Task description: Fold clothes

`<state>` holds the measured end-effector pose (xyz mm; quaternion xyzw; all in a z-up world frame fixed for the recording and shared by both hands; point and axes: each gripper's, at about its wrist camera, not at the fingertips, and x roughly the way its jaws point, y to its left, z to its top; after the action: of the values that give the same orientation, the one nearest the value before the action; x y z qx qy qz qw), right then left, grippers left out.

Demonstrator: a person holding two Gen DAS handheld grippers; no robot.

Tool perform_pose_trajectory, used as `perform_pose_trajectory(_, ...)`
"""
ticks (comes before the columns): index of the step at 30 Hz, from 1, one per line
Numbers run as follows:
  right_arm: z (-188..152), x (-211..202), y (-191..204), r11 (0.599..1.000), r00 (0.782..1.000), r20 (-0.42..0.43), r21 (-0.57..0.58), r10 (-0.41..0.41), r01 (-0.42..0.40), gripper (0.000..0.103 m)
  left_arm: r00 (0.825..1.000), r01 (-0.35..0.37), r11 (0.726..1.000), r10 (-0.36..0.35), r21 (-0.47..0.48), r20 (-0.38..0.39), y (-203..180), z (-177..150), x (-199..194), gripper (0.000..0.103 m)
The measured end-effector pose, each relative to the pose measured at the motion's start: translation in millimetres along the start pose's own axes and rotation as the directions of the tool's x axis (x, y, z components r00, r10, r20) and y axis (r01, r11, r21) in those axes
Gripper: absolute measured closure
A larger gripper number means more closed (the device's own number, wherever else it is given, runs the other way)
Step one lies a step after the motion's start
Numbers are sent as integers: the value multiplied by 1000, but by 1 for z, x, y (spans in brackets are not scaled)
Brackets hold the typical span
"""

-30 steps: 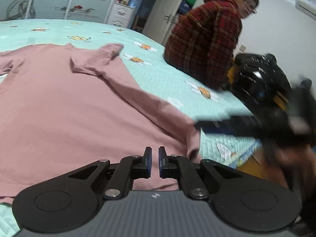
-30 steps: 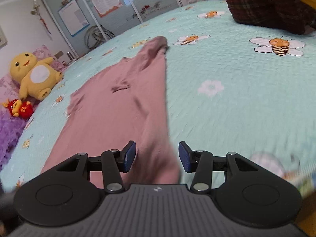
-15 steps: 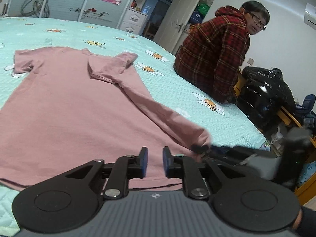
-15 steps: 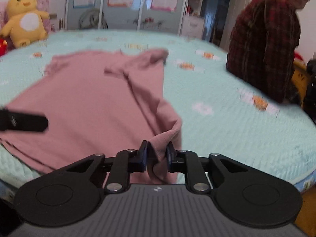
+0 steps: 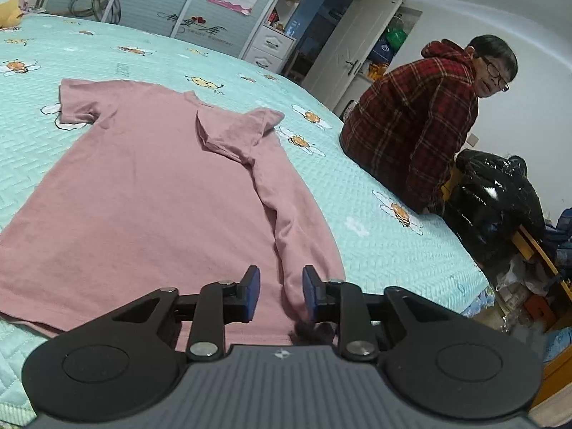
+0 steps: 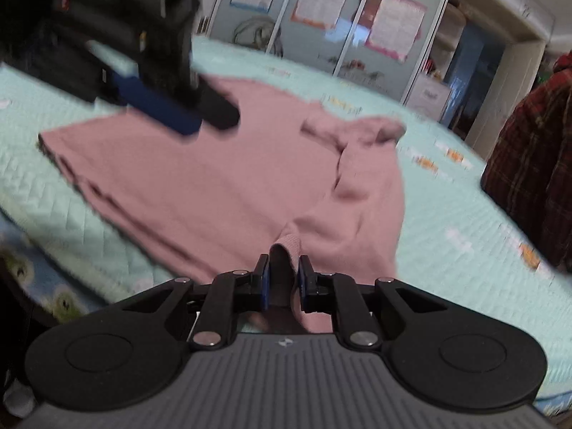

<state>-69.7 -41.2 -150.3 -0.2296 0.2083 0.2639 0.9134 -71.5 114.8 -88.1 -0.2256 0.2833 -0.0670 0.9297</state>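
The pink T-shirt (image 5: pixel 150 193) lies spread on the bed's mint quilt (image 5: pixel 375 236), its far-left sleeve flat, its right sleeve turned in over the chest, and its right side rucked into a long ridge running down to the near hem.

The left gripper (image 5: pixel 279 291) hovers over that hem with its jaws apart, the ridge's end lying between them but not pinched. Further right, the right gripper (image 6: pixel 282 279) is clamped on a bunched fold of the hem corner.

By my reading, a lengthwise fold of the right side is in hand, only 1 of 2 corners being held. The next move seems to call for the left jaws to close on cloth, then both to carry the edge across evenly, without dragging the body.

The quilt is soft, printed with bees. Behind stand wardrobe doors (image 5: pixel 153 3) with posters; at the right a person in a red plaid jacket (image 5: pixel 411 132) sits on the bed edge.
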Motion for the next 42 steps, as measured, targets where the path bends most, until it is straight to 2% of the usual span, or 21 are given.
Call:
perform_pose_trajectory(1, 2, -2, 0, 1000, 1000, 16, -5, -9, 9, 88, 1000, 4, 1000, -4, -1, -2, 0, 1, 2, 73)
perform_pose_trajectory(7, -14, 10, 15, 996, 1000, -22, -90, 10, -12, 87, 999, 25, 1000, -25, -13, -22, -1, 12, 21, 73)
perform_pose_trajectory(13, -10, 12, 11, 997, 1000, -2, -67, 23, -23, 86, 998, 32, 999, -34, -41, -50, 1, 36, 52, 71)
perform_pose_trajectory(14, -8, 6, 3, 998, 999, 20, -33, 46, -45, 85, 998, 29, 999, -31, -41, -50, 1, 41, 57, 70)
perform_pose_trajectory(15, -7, 0, -5, 998, 997, 42, 1, 68, -68, 80, 998, 25, 999, -27, -41, -51, 2, 46, 61, 69)
perform_pose_trajectory(16, -5, -6, -13, 995, 994, 66, 34, 90, -92, 66, 998, 21, 999, -23, -39, -52, 3, 51, 66, 69)
perform_pose_trajectory(18, -2, -18, -28, 985, 985, 114, 99, 130, -142, 51, 999, 8, 1000, -10, -25, -45, 5, 62, 72, 67)
perform_pose_trajectory(20, 1, -30, -44, 968, 972, 165, 161, 167, -193, 50, 999, -10, 1000, 10, -15, -34, 11, 73, 80, 62)
perform_pose_trajectory(22, 4, -42, -59, 945, 957, 216, 220, 193, -241, 48, 999, -33, 999, 32, -21, -27, 21, 87, 92, 62)
perform_pose_trajectory(25, -3, -31, -82, 929, 968, 216, 318, 126, -191, 44, 998, -61, 996, 59, -68, -32, 42, 109, 117, 62)
perform_pose_trajectory(31, -23, -2, -117, 871, 984, 175, 482, 16, -99, 44, 994, -96, 975, 82, -202, -74, 86, 147, 181, 62)
perform_pose_trajectory(40, -35, 29, -131, 827, 994, 110, 560, -5, -57, 43, 988, -115, 916, 64, -384, -142, 141, 181, 270, 62)
perform_pose_trajectory(41, -36, 31, -132, 825, 994, 106, 562, -5, -56, 43, 988, -112, 913, 61, -393, -141, 143, 182, 274, 67)
perform_pose_trajectory(42, -37, 32, -132, 824, 995, 102, 564, -5, -54, 42, 990, -104, 915, 57, -391, -130, 140, 180, 270, 77)
